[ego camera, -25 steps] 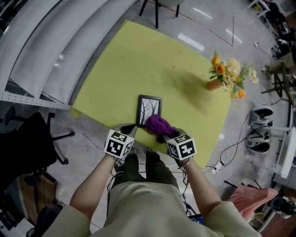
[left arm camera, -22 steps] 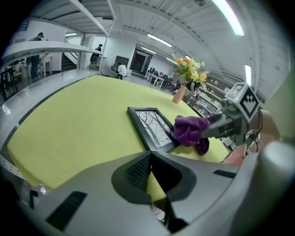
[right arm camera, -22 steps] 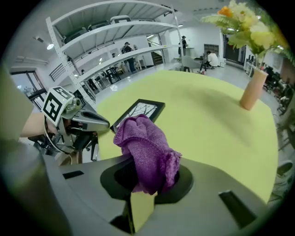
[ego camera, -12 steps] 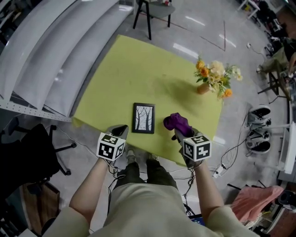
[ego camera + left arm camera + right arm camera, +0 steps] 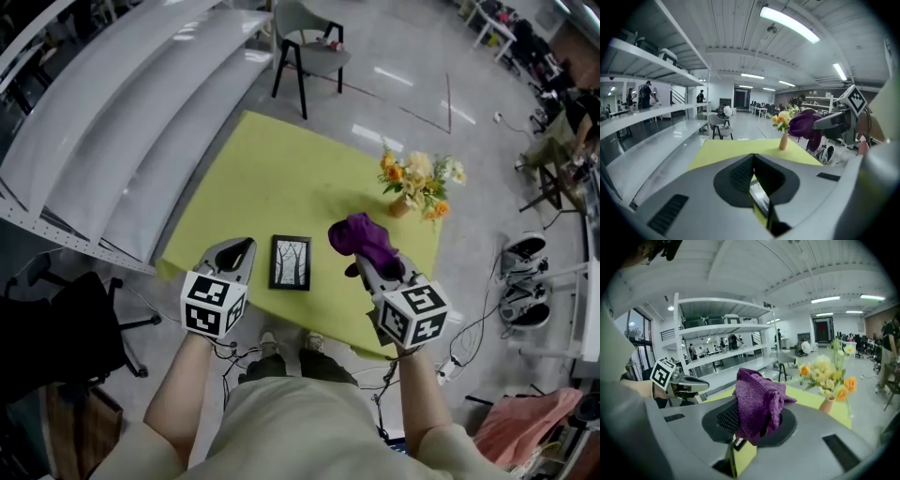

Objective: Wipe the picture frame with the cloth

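A small black picture frame (image 5: 291,262) with a tree print lies flat near the front edge of the yellow-green table (image 5: 281,178). My right gripper (image 5: 364,255) hangs above the table to the frame's right, shut on a bunched purple cloth (image 5: 360,236); in the right gripper view the cloth (image 5: 757,401) spills over the jaws. My left gripper (image 5: 242,247) is just left of the frame, apart from it, with its jaws shut and nothing between them. From the left gripper view a sliver of the frame (image 5: 760,197) shows under the jaws, and the cloth (image 5: 805,124) shows at the right.
A vase of orange and cream flowers (image 5: 416,183) stands at the table's far right. A grey chair (image 5: 310,37) is beyond the far edge, long white shelves (image 5: 103,122) run along the left, and cables and shoes (image 5: 520,281) lie on the floor to the right.
The cloth was on the frame's lower right corner; my right gripper has carried it up and to the right. The left gripper has drawn off to the frame's left side.
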The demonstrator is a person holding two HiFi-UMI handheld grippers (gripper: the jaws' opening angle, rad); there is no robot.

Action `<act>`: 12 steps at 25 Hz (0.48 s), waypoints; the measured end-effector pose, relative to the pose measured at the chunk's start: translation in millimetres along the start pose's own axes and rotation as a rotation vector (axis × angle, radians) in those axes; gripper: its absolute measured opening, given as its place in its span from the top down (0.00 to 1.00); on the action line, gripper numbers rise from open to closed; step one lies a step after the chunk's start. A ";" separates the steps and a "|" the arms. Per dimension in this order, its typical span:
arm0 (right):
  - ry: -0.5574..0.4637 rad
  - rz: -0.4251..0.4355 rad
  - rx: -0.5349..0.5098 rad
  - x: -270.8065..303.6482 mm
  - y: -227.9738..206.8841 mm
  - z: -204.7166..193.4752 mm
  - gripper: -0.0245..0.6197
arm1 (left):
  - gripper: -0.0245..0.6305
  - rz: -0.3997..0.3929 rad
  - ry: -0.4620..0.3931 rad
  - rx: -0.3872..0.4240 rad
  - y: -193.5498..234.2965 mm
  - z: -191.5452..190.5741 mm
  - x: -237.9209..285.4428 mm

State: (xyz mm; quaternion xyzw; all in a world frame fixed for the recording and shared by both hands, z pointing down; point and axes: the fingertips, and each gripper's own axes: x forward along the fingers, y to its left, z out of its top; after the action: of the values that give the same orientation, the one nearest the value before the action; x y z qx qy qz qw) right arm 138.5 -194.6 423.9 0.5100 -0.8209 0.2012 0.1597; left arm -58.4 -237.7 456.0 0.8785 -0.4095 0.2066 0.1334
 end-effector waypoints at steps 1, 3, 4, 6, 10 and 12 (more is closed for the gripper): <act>-0.029 -0.004 -0.029 -7.1 3.1 13.9 0.86 | 0.95 0.014 -0.047 0.009 0.0 17.9 -7.9; -0.086 -0.015 -0.083 -22.1 8.8 40.9 0.86 | 0.95 0.045 -0.152 0.017 1.0 54.2 -27.3; -0.114 -0.019 -0.105 -29.6 11.5 53.4 0.86 | 0.95 0.057 -0.197 0.022 1.1 71.0 -37.5; -0.170 -0.023 -0.136 -44.6 16.4 76.0 0.86 | 0.95 0.079 -0.269 0.043 -0.9 100.1 -57.1; -0.318 -0.047 -0.141 -79.5 21.5 115.8 0.86 | 0.95 0.106 -0.363 0.112 -11.6 142.7 -89.9; -0.390 -0.059 -0.130 -97.1 23.5 133.1 0.86 | 0.95 0.105 -0.393 0.158 -20.6 158.7 -102.4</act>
State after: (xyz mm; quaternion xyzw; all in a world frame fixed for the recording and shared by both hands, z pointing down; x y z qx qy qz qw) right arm 151.4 -175.8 259.0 0.5517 -0.8323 0.0407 0.0362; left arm -61.4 -220.8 266.8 0.8871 -0.4554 0.0694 -0.0293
